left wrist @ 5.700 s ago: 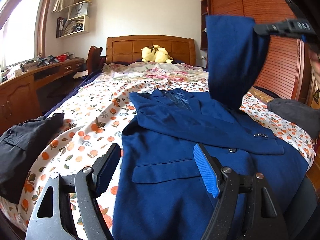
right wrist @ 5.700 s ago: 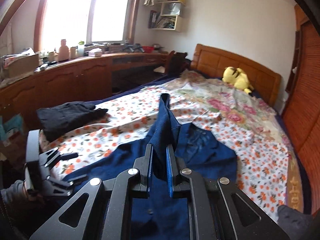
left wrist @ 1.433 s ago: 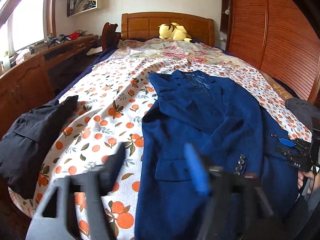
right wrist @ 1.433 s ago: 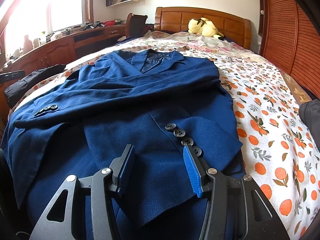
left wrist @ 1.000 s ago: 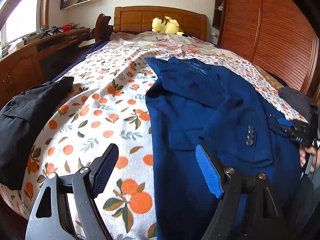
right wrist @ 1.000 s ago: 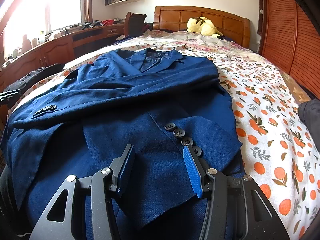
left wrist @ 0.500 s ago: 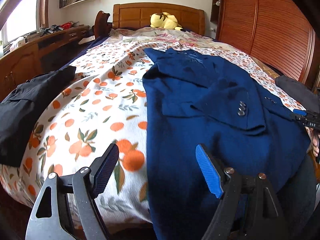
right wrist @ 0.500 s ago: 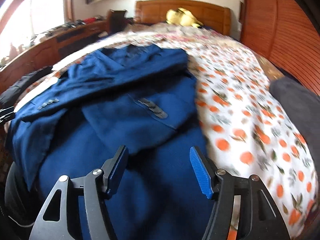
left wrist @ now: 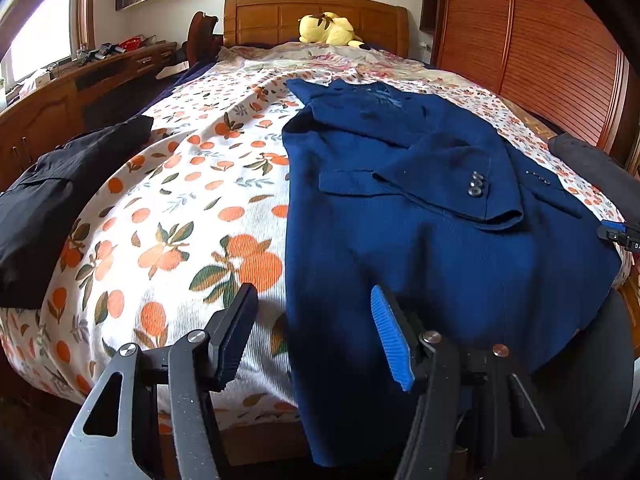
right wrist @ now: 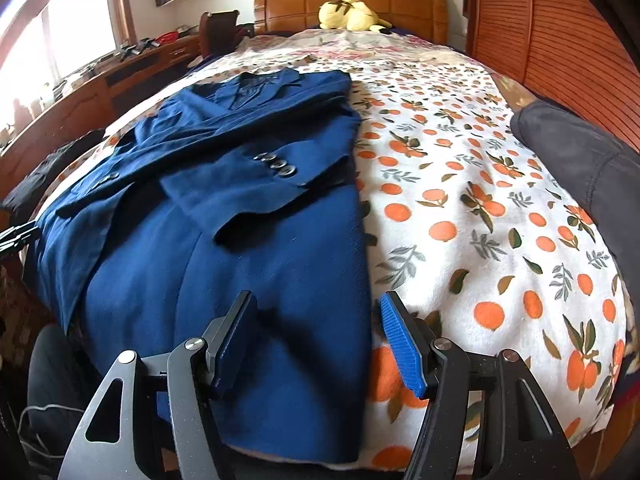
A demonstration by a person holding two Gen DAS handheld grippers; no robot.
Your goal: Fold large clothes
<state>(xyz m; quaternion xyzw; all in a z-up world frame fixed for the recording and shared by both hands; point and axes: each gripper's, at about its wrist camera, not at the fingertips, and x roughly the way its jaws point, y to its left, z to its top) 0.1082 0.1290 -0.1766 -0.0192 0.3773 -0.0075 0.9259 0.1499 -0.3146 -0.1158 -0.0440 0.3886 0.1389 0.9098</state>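
Orange-printed bedding covers a wide bed (left wrist: 188, 216) in a wood-panelled bedroom, with a carved wooden headboard (left wrist: 316, 16) at the far end and a yellow plush toy (left wrist: 328, 32) lying against it. On this bed lies the blue jacket (left wrist: 420, 208), spread lengthwise with its collar toward the headboard and its hem hanging over the near edge; both sleeves are folded across the front, and the buttoned cuff (left wrist: 478, 184) of the upper one rests on the chest. A black garment (left wrist: 52, 192) lies at the bed's left edge, well apart from the jacket, and a dark grey garment (right wrist: 580, 156) sits at the right edge. The left gripper (left wrist: 316, 332) hovers over the jacket's left hem corner, its jaws closing, with the hem's edge seen between them but neither pad pressing on the cloth. The right gripper (right wrist: 318, 336) hovers over the jacket's right hem edge (right wrist: 360, 320), jaws standing apart and gripping nothing, the cloth's border lying under the gap between them. A window along the left wall lights a long wooden counter (left wrist: 92, 84).
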